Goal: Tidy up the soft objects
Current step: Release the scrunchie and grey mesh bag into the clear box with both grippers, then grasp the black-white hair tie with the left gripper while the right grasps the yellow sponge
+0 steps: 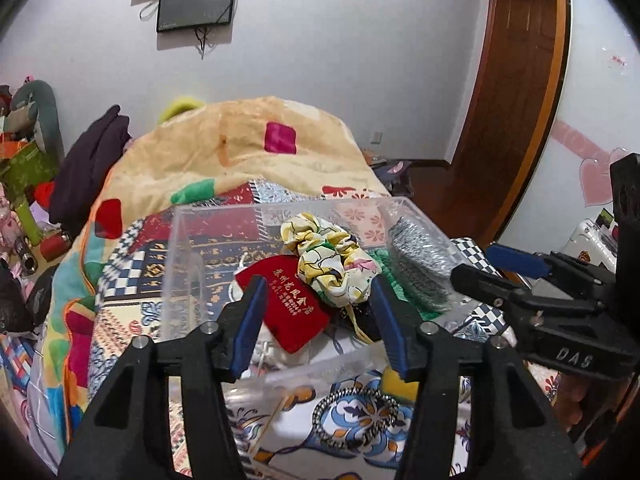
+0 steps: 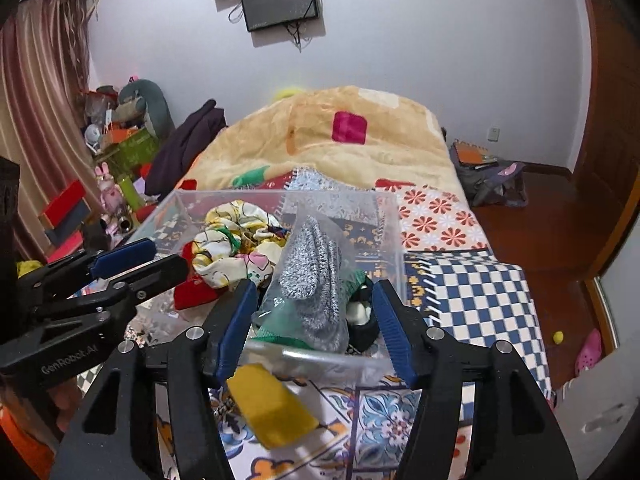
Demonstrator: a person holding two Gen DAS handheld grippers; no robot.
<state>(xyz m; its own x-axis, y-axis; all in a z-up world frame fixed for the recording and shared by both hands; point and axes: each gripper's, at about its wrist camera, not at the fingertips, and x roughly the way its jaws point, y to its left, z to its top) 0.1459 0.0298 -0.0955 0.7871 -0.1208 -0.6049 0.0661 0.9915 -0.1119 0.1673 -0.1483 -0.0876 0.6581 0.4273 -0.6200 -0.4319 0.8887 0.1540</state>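
Note:
A clear plastic box (image 1: 184,240) (image 2: 394,240) stands on the bed. In it lie a yellow-and-white floral scrunchie (image 1: 332,264) (image 2: 228,248), a red pouch with gold writing (image 1: 288,312) (image 2: 192,292), and bagged grey-and-green gloves (image 1: 420,268) (image 2: 312,280). A yellow sponge (image 2: 268,408) (image 1: 394,384) and a black-and-white hair tie (image 1: 356,416) lie on the bedsheet in front of the box. My left gripper (image 1: 318,320) is open and empty above the box's near edge. My right gripper (image 2: 314,328) is open and empty, its fingers either side of the gloves.
The patterned bedsheet (image 2: 472,280) covers the bed, with a yellow fleece blanket (image 2: 340,136) heaped behind the box. Toys and boxes (image 2: 120,148) crowd the left side. A bag (image 2: 492,180) and a wooden door (image 1: 516,100) are to the right.

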